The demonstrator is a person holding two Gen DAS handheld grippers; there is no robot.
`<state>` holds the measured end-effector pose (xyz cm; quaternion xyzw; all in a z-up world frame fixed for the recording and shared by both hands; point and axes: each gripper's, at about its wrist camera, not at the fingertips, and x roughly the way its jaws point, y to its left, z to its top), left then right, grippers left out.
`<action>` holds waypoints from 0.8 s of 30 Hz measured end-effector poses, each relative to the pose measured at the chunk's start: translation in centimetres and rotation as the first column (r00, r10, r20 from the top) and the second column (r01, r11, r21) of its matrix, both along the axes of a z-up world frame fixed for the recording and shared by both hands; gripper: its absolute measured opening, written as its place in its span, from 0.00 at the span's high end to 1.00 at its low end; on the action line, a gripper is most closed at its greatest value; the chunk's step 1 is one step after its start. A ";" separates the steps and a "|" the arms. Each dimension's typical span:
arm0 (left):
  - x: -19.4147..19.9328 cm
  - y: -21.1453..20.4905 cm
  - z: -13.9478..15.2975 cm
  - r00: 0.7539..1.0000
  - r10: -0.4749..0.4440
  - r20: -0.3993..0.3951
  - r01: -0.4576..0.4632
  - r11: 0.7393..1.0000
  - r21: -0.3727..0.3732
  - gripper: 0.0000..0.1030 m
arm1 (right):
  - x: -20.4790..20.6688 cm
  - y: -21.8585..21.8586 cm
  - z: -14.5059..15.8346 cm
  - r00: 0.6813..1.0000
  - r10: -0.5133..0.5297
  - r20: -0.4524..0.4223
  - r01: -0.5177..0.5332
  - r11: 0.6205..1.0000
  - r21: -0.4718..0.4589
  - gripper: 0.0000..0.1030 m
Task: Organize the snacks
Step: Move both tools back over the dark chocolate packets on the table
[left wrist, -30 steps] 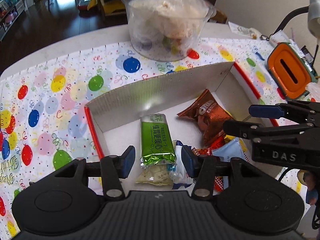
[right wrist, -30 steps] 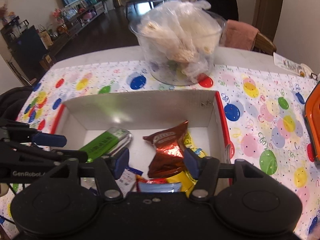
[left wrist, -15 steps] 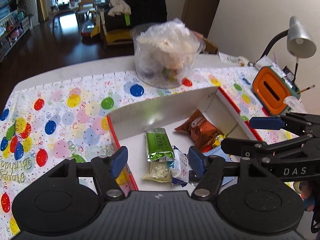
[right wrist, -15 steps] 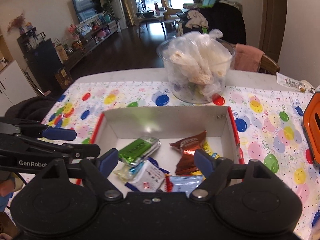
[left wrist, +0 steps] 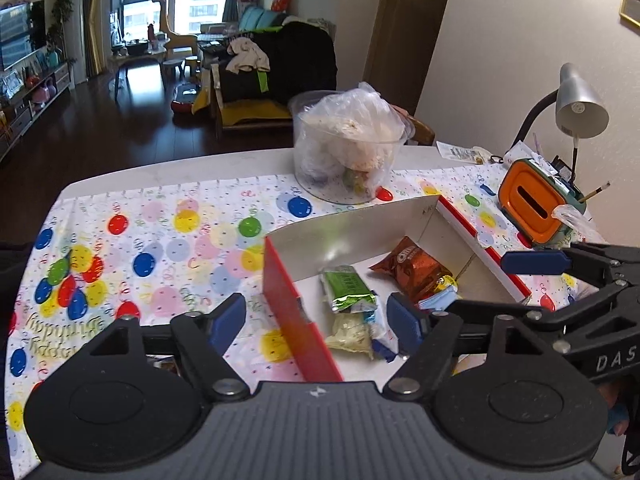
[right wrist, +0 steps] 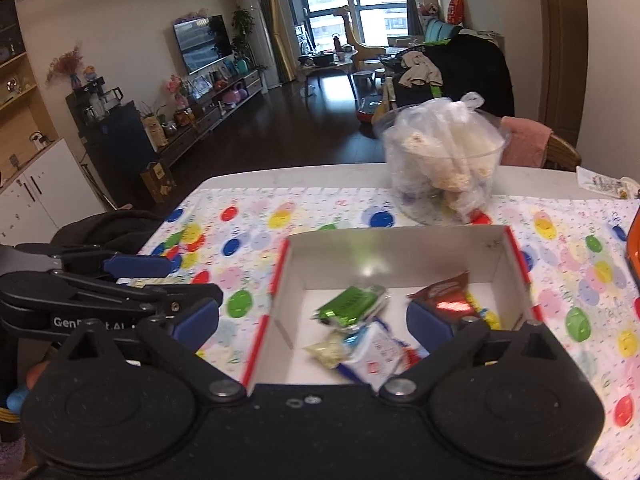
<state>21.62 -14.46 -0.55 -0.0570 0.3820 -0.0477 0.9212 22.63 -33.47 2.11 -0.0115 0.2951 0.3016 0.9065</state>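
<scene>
Left gripper (left wrist: 316,322): jaws wide apart, having just been opening, with nothing pinched between them. Seen between the pads are only the red near-left wall of the box (left wrist: 296,316) and the packets lying beyond it. Right gripper (right wrist: 312,322): jaws at full spread, also just opened, and likewise empty. In the left wrist view it shows at 3 o'clock, its blue pad (left wrist: 532,262) above the box's right rim.

Change noted: compared with a second ago both cameras have drawn back and tilted up. The box now sits lower and smaller in each view, and far more of the room shows behind it.

Contents of the box, left wrist view: green foil packet (left wrist: 348,288) at centre, brown-orange packet (left wrist: 416,266) at 2 o'clock of it, pale packet (left wrist: 352,334) at 6 o'clock, blue and yellow wrappers (left wrist: 440,296) towards the right corner. All lie loose on the box floor.

Outward, at 12 o'clock, a clear tub (left wrist: 344,152) holding bagged snacks stands on the balloon-print tablecloth (left wrist: 160,240) over the table.

Judgement: a deposit into the box appears complete, with both grippers free for the next item.
</scene>
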 end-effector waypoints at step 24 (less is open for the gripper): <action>-6.7 16.2 -6.6 0.987 0.097 -0.129 -0.101 0.994 -0.030 0.22 | -3.2 11.9 -5.0 0.988 -0.023 -0.151 0.019 1.000 -0.024 0.00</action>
